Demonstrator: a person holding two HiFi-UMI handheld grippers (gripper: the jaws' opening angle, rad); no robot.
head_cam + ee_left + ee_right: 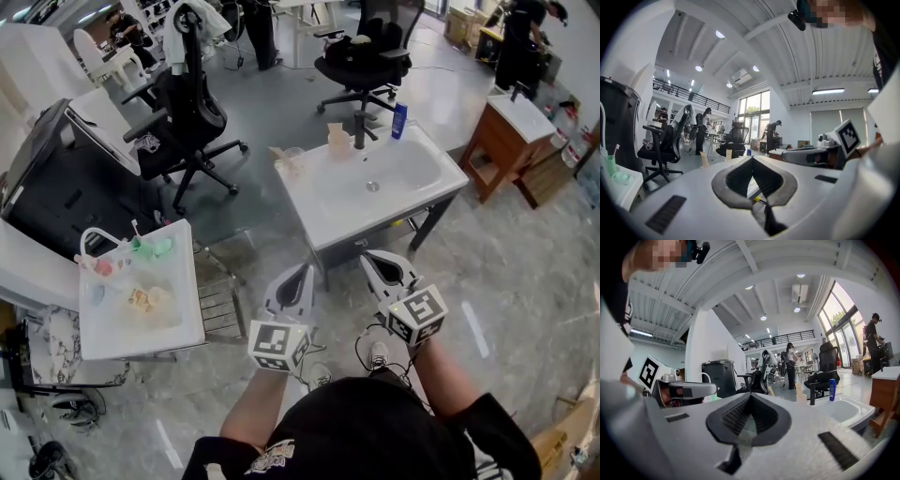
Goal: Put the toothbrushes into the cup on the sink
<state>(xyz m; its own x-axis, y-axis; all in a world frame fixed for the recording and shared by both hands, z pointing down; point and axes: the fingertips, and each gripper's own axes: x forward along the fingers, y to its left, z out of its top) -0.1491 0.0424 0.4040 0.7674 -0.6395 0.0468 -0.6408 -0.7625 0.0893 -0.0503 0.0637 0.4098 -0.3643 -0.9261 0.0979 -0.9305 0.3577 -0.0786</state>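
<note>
A pale peach cup (337, 141) stands on the back rim of the white sink (412, 192), left of the black faucet (359, 127). A toothbrush (136, 228) sticks up among small coloured items on the white table (141, 328) at the left. In the left gripper view the toothbrush (615, 151) rises from a green holder (609, 166). My left gripper (298, 274) and right gripper (380, 260) hover side by side in front of the sink, both shut and empty. The left gripper (752, 159) and right gripper (750, 397) show closed pads in their own views.
A blue bottle (399, 120) stands right of the faucet and a clear cup (291, 159) sits at the sink's left corner. Black office chairs (187, 112) stand behind. A wooden vanity (511, 141) is at the right. People stand far back.
</note>
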